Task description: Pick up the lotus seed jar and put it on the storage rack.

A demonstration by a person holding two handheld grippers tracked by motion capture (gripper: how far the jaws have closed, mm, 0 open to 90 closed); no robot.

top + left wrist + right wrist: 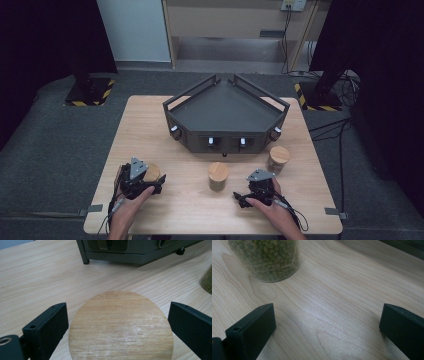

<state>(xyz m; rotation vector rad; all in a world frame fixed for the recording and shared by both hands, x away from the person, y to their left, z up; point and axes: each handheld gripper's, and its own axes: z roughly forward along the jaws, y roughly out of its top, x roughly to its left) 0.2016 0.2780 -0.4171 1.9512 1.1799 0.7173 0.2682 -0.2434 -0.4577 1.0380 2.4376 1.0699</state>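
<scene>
The left tool [120, 322] stands spread wide, its two black jaws flanking the round wooden lid [121, 326] of a jar; narrow gaps show on both sides, so the pads do not press on it. That jar [151, 172] sits at the near left of the surface [150, 125], left of the dark grey tray [225, 107], a five-sided metal frame with raised rails and small white knobs along its front. The right tool [327, 322] is also spread wide with nothing between its jaws, low over bare pale wood with fine grain lines. Just ahead of it stands a clear jar of green beans [267, 257]. In the high view, two more wooden-lidded jars [218, 176] stand in front of the tray, one centred, one to its right.
</scene>
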